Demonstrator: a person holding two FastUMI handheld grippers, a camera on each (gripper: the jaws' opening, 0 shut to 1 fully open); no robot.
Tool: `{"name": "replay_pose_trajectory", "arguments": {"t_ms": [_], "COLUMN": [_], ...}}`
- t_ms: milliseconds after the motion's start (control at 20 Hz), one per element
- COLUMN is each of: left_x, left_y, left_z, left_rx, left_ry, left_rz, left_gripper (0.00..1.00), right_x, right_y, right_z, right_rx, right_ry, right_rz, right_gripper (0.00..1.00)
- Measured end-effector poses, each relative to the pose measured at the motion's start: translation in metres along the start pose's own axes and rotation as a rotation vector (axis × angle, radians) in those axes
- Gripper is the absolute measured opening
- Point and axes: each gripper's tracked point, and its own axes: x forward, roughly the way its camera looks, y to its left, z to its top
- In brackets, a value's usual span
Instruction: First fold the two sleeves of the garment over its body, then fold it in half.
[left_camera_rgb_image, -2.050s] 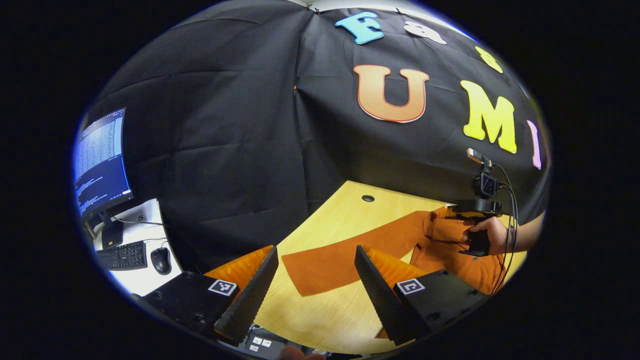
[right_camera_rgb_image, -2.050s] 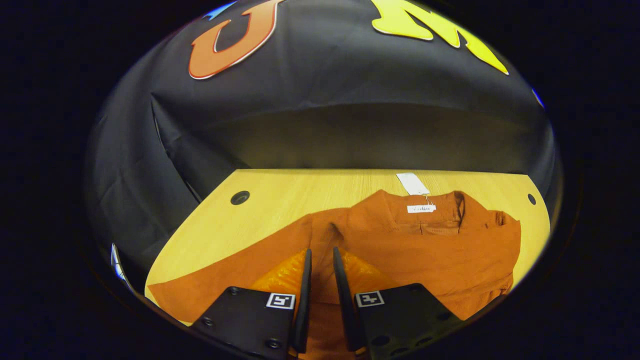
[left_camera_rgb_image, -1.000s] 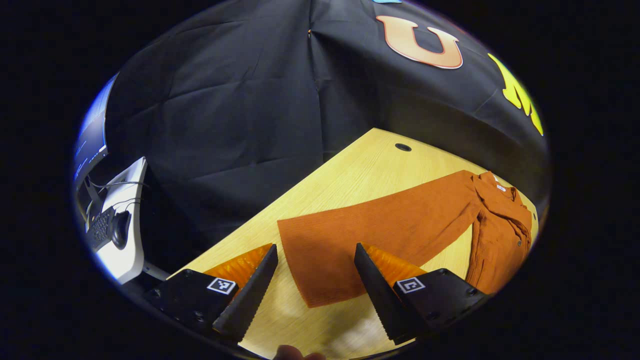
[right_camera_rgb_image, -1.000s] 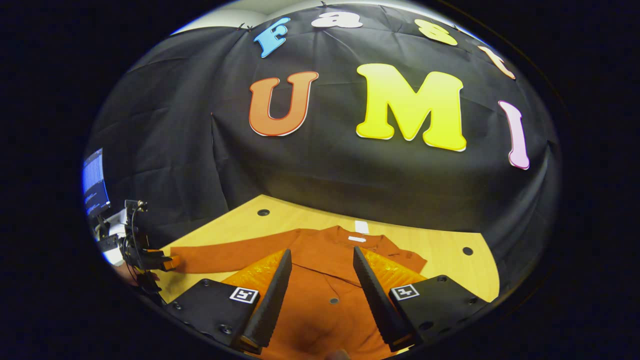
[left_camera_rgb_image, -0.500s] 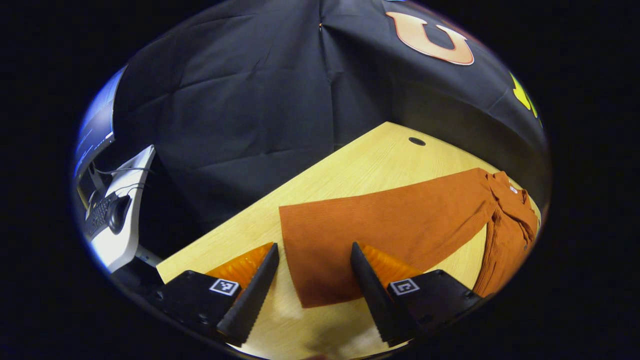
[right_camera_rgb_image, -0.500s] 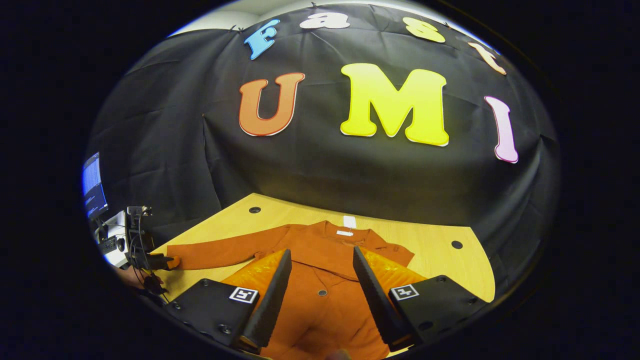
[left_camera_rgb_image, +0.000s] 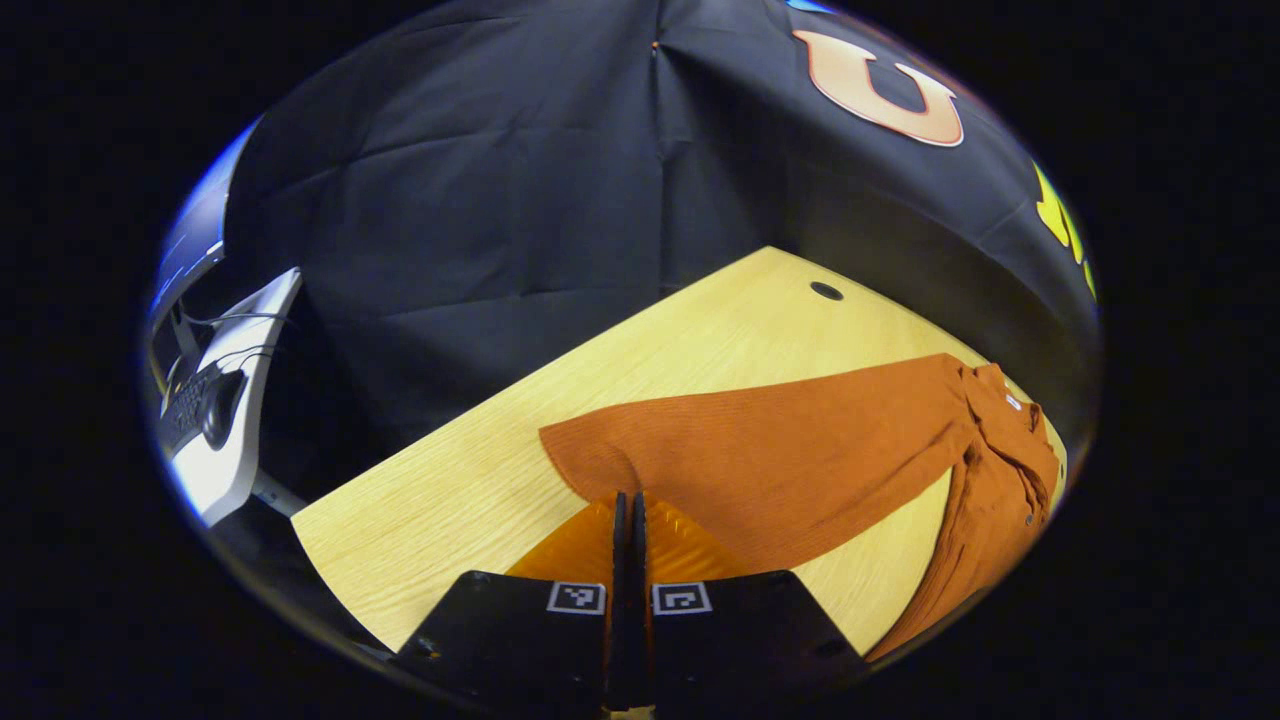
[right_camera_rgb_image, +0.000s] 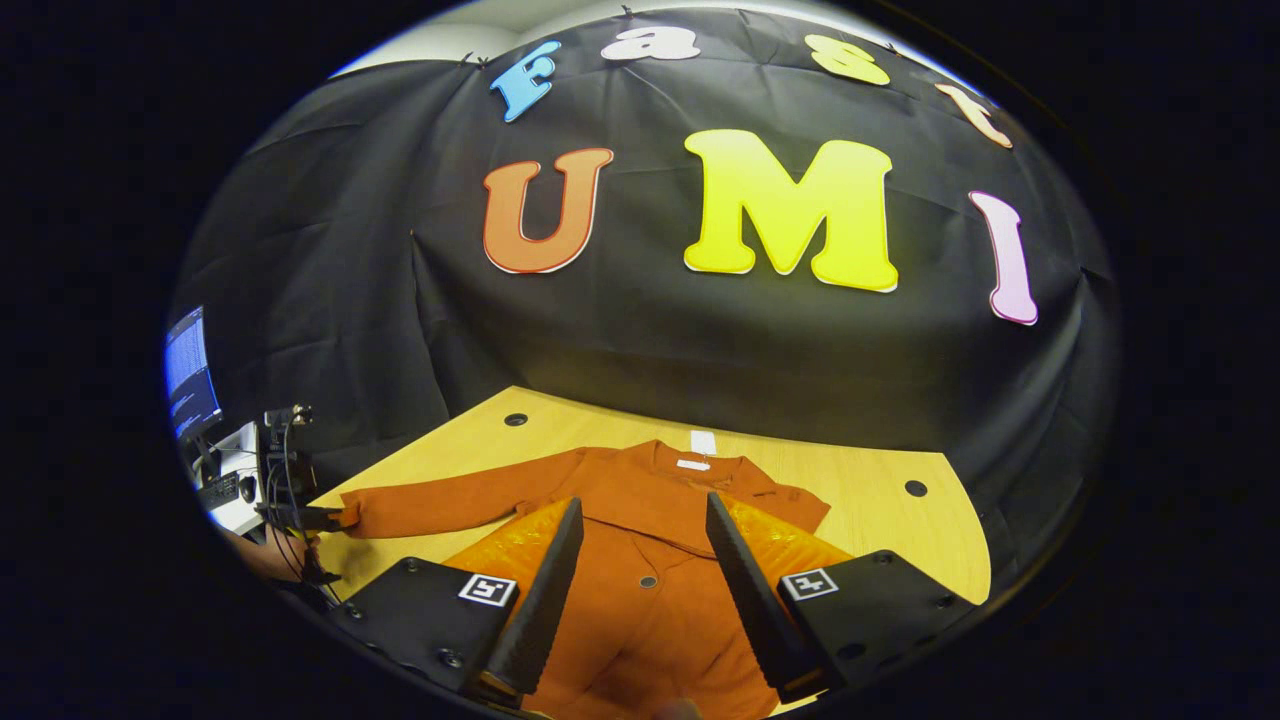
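- A rust-orange shirt (right_camera_rgb_image: 650, 560) is laid flat on a light wooden table (right_camera_rgb_image: 870, 505), in the lower centre of the right gripper view, with its collar toward the black cloth wall.
- A white tag (right_camera_rgb_image: 703, 442) is seen at the collar, lying on the tabletop just beyond it.
- In the right gripper view, one sleeve (right_camera_rgb_image: 450, 503) is stretched out toward the lower left of the frame.
- The same sleeve (left_camera_rgb_image: 760, 450) is shown in the left gripper view running from the lower centre to the right of the frame, where the shirt's body (left_camera_rgb_image: 985, 500) lies.
- The left gripper (left_camera_rgb_image: 629, 510) is recorded at the bottom centre of its own view with its two fingers pressed together; the cuff end of the sleeve is pinched between them and is raised slightly off the table.
- The left gripper (right_camera_rgb_image: 325, 517) is also noted at the lower left of the right gripper view, at the sleeve's end.
- The right gripper (right_camera_rgb_image: 640, 515) is held over the shirt's front, its fingers spread apart with nothing between them.
- A round hole (left_camera_rgb_image: 826, 291) in the tabletop is noted in the upper right of the left gripper view.
- A keyboard (left_camera_rgb_image: 185, 395) and a mouse (left_camera_rgb_image: 220, 412) are observed on a white desk (left_camera_rgb_image: 215, 475) at the left edge.
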Motion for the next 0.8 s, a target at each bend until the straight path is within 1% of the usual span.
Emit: {"name": "replay_pose_trajectory", "arguments": {"t_ms": [50,100,300,400,650,800], "left_x": [-0.003,-0.007,-0.011,-0.015,-0.024,-0.035], "left_y": [-0.009,-0.016,-0.037,-0.053,-0.125,-0.174], "left_z": [0.001,0.008,0.041,0.072,0.146,0.188], "left_rx": [-0.025,-0.034,-0.042,-0.043,-0.01,0.054], "left_ry": [0.011,0.007,-0.012,-0.051,-0.128,-0.17], "left_rz": [-0.045,-0.068,-0.135,-0.174,-0.307,-0.376], "left_gripper": [0.03,0.03,0.03,0.03,0.03,0.03], "right_x": [-0.004,-0.007,-0.018,-0.026,-0.044,-0.052], "right_y": [-0.003,-0.007,-0.022,-0.032,-0.073,-0.1], "right_z": [-0.001,-0.002,-0.021,-0.029,-0.04,-0.045], "right_rx": [0.003,0.003,0.023,0.052,0.128,0.172], "right_ry": [-0.003,-0.006,0.013,0.022,0.017,0.007], "right_rz": [-0.005,-0.012,-0.033,-0.045,-0.113,-0.155], "right_gripper": [0.81,0.81,0.81,0.81,0.81,0.81]}}
